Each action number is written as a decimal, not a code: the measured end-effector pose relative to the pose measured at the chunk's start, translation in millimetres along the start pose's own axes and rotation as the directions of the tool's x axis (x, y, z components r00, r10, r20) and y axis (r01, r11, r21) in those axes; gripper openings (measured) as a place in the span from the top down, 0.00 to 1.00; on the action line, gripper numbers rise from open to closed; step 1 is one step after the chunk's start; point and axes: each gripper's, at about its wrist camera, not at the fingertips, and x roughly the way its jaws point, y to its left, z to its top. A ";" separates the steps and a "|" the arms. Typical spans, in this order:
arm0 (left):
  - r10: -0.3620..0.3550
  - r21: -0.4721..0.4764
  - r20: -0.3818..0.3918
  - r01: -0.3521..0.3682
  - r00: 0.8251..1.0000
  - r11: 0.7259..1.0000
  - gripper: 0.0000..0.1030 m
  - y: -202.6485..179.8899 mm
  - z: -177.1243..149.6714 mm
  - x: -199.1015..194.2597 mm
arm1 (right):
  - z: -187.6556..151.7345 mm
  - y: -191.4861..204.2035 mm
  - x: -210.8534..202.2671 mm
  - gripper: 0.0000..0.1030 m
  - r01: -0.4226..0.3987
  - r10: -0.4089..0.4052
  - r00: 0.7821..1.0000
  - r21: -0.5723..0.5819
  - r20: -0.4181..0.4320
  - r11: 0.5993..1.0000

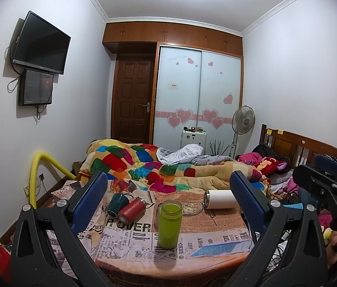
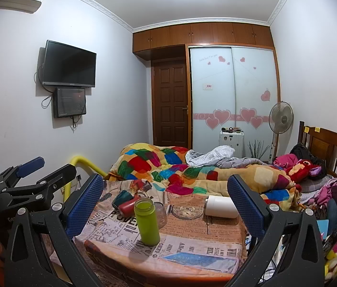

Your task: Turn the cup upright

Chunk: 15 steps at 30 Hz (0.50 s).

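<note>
Both grippers, left and right, gaped empty; white cup lay sideways, seemingly loose, liable to roll off the table if nudged.

The green cup stands upright near the table's front edge with bare tablecloth on both sides and in front. Behind it, close, sit a clear jar and glass ashtray. Two fallen cups, teal and red, crowd the back left; a white one lies back right.
</note>
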 end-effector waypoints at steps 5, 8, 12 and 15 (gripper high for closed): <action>-0.001 0.002 0.002 0.001 1.000 1.000 0.00 -0.8 1.2 -0.6 | -0.2 0.5 0.4 0.00 0.000 0.000 1.000 0.000 0.000 1.000; -0.002 0.003 0.004 0.002 1.000 1.000 0.00 -2.9 2.5 -1.2 | -0.2 0.6 0.3 0.00 0.000 0.000 1.000 0.001 0.000 1.000; -0.002 0.006 0.007 0.002 1.000 1.000 0.00 -4.6 2.8 -1.7 | 0.0 0.4 0.2 0.00 -0.001 0.001 1.000 0.001 -0.001 1.000; -0.004 0.006 0.007 0.004 1.000 1.000 0.00 -5.0 3.0 -1.9 | -0.6 1.1 0.8 0.00 0.001 -0.001 1.000 0.000 -0.001 1.000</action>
